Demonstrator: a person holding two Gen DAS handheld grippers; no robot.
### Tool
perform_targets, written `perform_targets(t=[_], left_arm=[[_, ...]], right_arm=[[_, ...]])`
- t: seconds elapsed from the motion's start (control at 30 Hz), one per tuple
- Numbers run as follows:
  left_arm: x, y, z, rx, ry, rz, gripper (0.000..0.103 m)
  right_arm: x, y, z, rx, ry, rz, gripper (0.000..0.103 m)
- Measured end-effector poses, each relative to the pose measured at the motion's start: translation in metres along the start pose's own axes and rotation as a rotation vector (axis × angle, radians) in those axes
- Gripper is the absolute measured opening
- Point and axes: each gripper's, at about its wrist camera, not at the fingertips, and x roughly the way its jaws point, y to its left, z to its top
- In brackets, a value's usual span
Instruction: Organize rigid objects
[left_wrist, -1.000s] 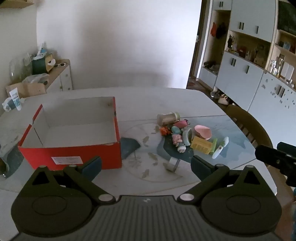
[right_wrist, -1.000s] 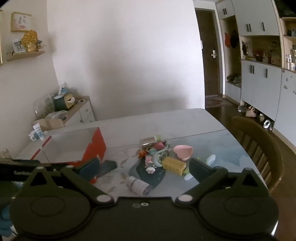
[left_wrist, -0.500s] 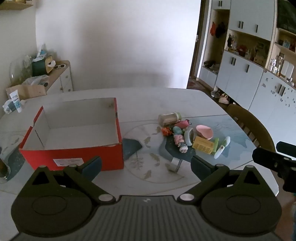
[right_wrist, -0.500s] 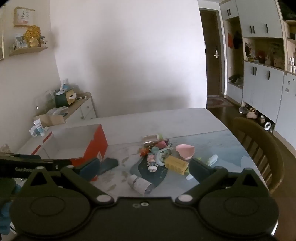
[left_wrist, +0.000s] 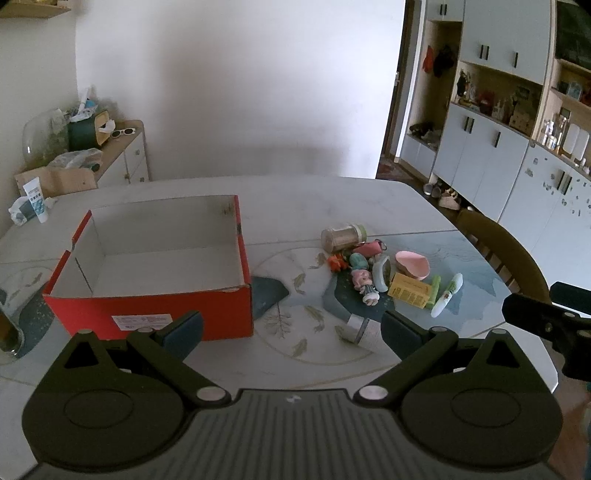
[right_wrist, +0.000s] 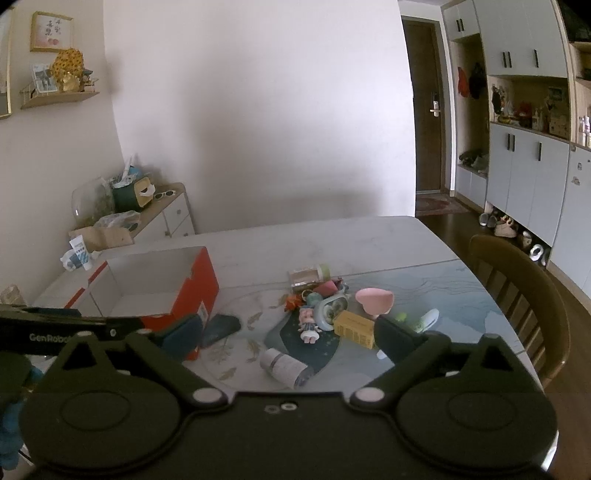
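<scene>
Table (left_wrist: 332, 199) with box (left_wrist: 155, 295), trinkets (left_wrist: 373, 269)

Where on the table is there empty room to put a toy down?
Inside the red box: its white floor looks bare. The far half of the table, behind the box and the spice jar, is also free. It is crowded from the jar down to the yellow box and doll.

You see a red cardboard box (left_wrist: 155, 295), matt outside; a shiny smooth table (left_wrist: 314, 199); a brown wooden chair (right_wrist: 517, 295).
</scene>
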Motion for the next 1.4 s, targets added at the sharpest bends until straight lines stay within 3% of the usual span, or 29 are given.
perform_targets(t=[0.4, 0.7, 0.93, 1.2, 1.4], left_arm=[[0.0, -0.007, 0.0, 0.023, 0.012, -0.036, 0.103], [0.018, -0.013, 0.005, -0.019, 0.042, -0.056, 0.103], [0.046, -0.024, 0.012, -0.018, 0.101, -0.036, 0.103], [0.074, -0.033, 0.025, 0.0, 0.075, 0.0, 0.103], [0.103, -0.04, 0.021, 0.02, 0.114, -0.008, 0.103]], right_arm=[[0.003, -0.004, 0.0, -0.008, 0.011, -0.003, 0.099], [0.014, -0.018, 0.005, -0.016, 0.03, -0.007, 0.099], [0.032, -0.041, 0.013, -0.005, 0.042, -0.024, 0.099], [0.069, -0.082, 0.024, 0.011, 0.072, -0.069, 0.099], [0.101, -0.109, 0.024, 0.009, 0.133, -0.097, 0.096]])
